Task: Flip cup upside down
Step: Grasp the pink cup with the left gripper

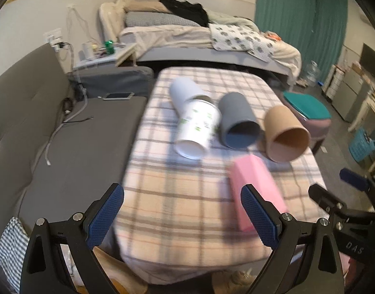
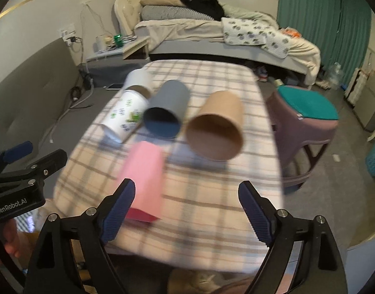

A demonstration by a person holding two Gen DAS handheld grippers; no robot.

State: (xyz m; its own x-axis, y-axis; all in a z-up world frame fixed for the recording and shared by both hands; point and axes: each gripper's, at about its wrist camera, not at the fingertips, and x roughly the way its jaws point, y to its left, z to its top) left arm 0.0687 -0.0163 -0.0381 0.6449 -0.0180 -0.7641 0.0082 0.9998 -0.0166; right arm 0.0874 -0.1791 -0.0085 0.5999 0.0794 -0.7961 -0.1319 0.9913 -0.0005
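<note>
Tools (image 1: 182,210) (image 2: 187,208) gape wide, empty, over table edge (image 2: 162,252); cups (image 2: 215,125) beyond.

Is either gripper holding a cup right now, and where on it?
Nothing is held. The left gripper and right gripper both have open, empty jaws short of the pink cup, which lies on the table.

The left black plastic two-finger gripper (image 1: 182,207) has blue textured pads (image 1: 105,218) and silver round screws. The right black plastic two-finger gripper (image 2: 186,204) looks the same; white "GenRobot.AI" lettering marks the left body.
</note>
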